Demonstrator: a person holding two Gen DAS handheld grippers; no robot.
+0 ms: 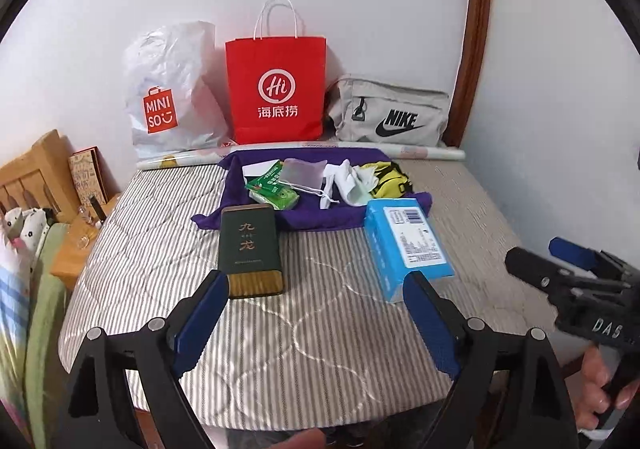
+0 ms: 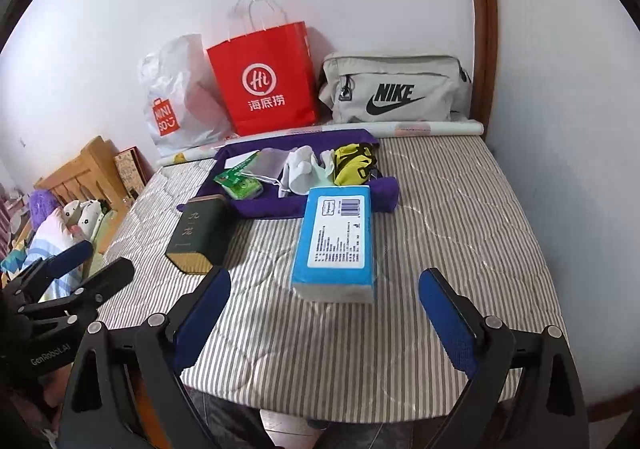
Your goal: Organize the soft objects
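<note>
Purple cloth (image 1: 320,215) far off, heaped with socks (image 1: 347,179), unsorted. Left gripper (image 1: 316,297) and right gripper (image 2: 324,303) wide open, empty.

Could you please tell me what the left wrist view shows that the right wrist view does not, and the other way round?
Only the left wrist view shows the small glass jars on the wooden side table and a hand gripping the right gripper's handle. Only the right wrist view shows the fluffy purple thing by the headboard. Both show the striped mattress, purple cloth, dark tea tin, blue tissue pack, red bag and Nike bag.
</note>
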